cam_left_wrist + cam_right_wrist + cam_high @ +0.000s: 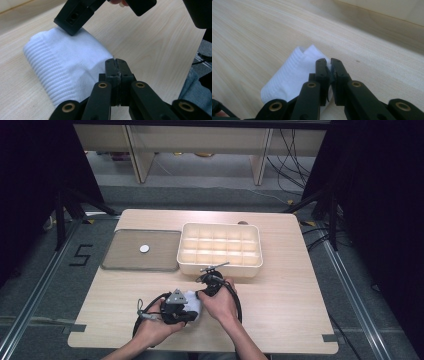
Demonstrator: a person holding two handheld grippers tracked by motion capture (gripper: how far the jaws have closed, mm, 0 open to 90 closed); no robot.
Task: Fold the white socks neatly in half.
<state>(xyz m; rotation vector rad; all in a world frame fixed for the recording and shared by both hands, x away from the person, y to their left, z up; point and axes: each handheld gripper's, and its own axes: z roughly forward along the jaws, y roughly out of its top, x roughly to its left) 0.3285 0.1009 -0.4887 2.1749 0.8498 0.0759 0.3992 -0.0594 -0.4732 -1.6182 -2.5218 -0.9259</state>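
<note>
high view: white folded cloth (pixel 192 303) lies on the surface (pixel 280 310), just in front of the cream compartment box (pixel 220 248) and well right of the flat tray (pixel 141 250) beside that box. Left tool (pixel 181 312) is at the cloth's near-left edge, right tool (pixel 206 287) at its far-right edge.

left gripper view: left tool (pixel 116 65) has its jaws pressed together at the cloth's (pixel 65 65) near hem. Looks like only a thin layer is pinched, if any; hard to be sure. The other tool (pixel 75 21) rests on the cloth's far end.

right gripper view: right tool (pixel 328 65) is clenched on a fold of the cloth (pixel 292 75), with white fabric showing between the pads.

handling guess: ribbed knit, so soft, floppy, very light, not fragile. It'll sag and unfold if lifted by one corner.

where to grab: folded edges or corners, catching all layers.
</note>
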